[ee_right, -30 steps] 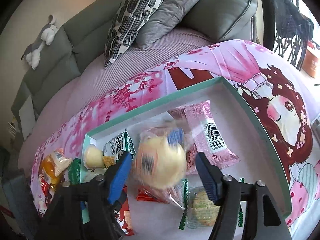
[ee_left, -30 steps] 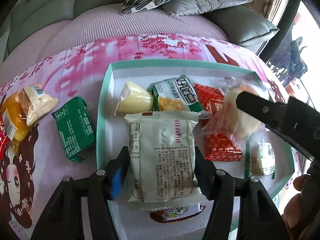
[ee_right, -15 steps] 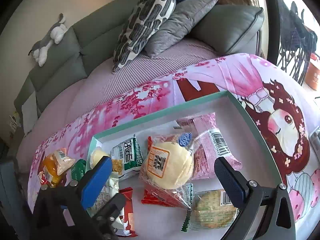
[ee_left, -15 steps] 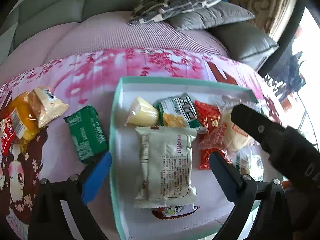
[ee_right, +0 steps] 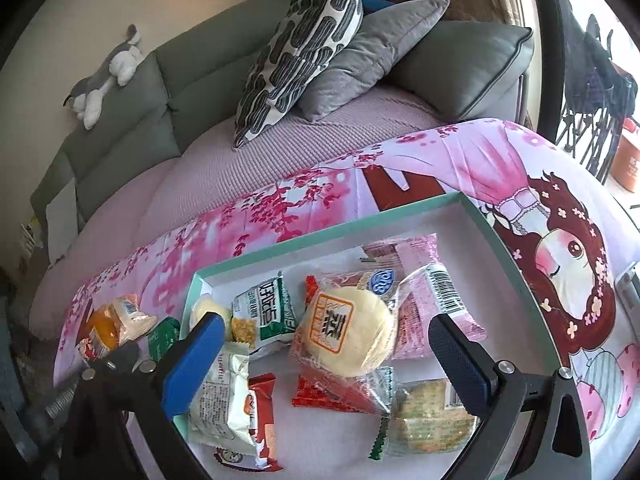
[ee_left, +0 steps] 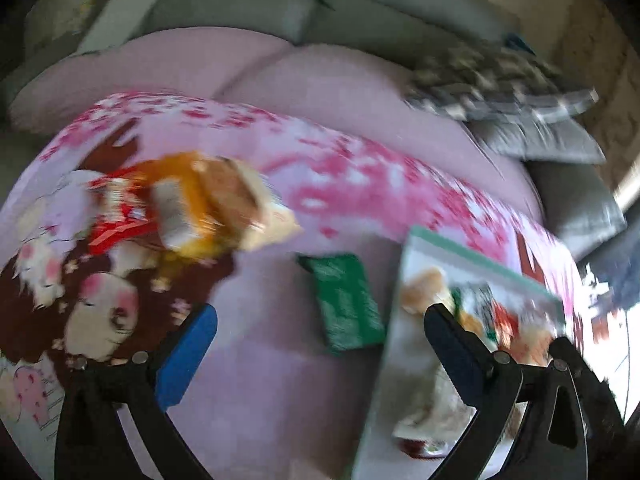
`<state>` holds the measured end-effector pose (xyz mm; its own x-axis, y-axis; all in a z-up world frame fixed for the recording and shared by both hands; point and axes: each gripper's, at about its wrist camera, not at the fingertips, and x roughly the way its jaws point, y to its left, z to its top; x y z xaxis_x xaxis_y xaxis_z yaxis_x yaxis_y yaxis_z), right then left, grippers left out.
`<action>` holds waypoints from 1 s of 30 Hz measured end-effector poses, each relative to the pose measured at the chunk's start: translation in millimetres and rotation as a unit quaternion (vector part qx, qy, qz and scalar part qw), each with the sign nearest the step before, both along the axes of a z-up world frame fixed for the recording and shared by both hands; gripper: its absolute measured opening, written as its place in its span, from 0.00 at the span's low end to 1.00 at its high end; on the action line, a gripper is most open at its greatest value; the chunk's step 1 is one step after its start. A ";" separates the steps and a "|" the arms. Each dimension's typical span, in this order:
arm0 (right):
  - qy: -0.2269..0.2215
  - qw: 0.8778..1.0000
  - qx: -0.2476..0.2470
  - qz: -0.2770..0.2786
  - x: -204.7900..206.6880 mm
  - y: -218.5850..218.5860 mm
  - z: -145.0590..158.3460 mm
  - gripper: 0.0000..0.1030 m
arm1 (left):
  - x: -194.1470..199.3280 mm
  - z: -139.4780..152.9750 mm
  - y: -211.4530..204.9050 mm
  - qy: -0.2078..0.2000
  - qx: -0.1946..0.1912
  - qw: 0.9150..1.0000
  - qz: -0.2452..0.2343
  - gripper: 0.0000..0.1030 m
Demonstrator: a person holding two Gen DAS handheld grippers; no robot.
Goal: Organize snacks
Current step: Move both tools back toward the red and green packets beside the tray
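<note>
— How far along are we?

— Most of it is in. I count about eight packets in the tray (ee_right: 332, 236): the round bun (ee_right: 346, 334) on top in the middle, a pink packet (ee_right: 430, 300) behind it, crackers (ee_right: 430, 416) at the near edge, a white packet (ee_right: 218, 396) at the left wall. Still out on the cloth (ee_left: 280, 380): a green packet (ee_left: 346, 302) just beside the tray's left wall, and an orange bun (ee_left: 208, 200) with a red packet (ee_left: 116, 216) further left, touching each other.

— Grippers?

— My right gripper (ee_right: 324, 364) is wide open over the bun, holding nothing. My left gripper (ee_left: 320, 354) is spreading to full width, nothing between the fingers, and looks out over the loose three. That view is blurred.

— Room to work?

— I'd say plenty on the cloth around the green packet; only its right edge crowds the tray wall. The orange and red pair overlap, so I'd judge they need separating. The tray's right half has bare floor left.
</note>
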<state>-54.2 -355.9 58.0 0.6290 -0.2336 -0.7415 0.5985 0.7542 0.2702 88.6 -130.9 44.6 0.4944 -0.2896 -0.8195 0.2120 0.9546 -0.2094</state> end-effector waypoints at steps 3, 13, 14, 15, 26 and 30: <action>0.000 1.000 -0.002 0.009 2.5 5.8 1.3 1.00 | 5.4 5.4 18.4 -0.009 -0.003 0.999 0.034 1.00; 0.004 1.000 -0.006 0.026 7.6 16.9 1.9 1.00 | 10.4 1.9 38.0 0.008 -0.015 0.998 0.064 1.00; 0.005 1.000 -0.007 0.025 7.7 16.8 1.4 1.00 | 9.8 2.1 37.7 0.007 -0.012 0.998 0.063 1.00; 0.008 1.000 -0.007 0.025 8.0 16.7 0.6 1.00 | 9.6 2.0 36.6 0.006 -0.008 0.998 0.062 1.00; 0.013 0.999 -0.011 0.030 9.3 17.6 -2.9 1.00 | 7.1 6.8 31.2 -0.008 -0.024 0.999 0.037 1.00; 0.004 0.999 -0.018 0.036 9.8 19.9 0.1 1.00 | 4.7 13.7 25.8 -0.020 -0.027 0.999 0.018 1.00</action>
<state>-44.4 -335.9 58.1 0.6396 -0.2149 -0.7380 0.5447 0.8042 0.2379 93.3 -105.1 58.3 0.5369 -0.3140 -0.7831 0.1867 0.9494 -0.2527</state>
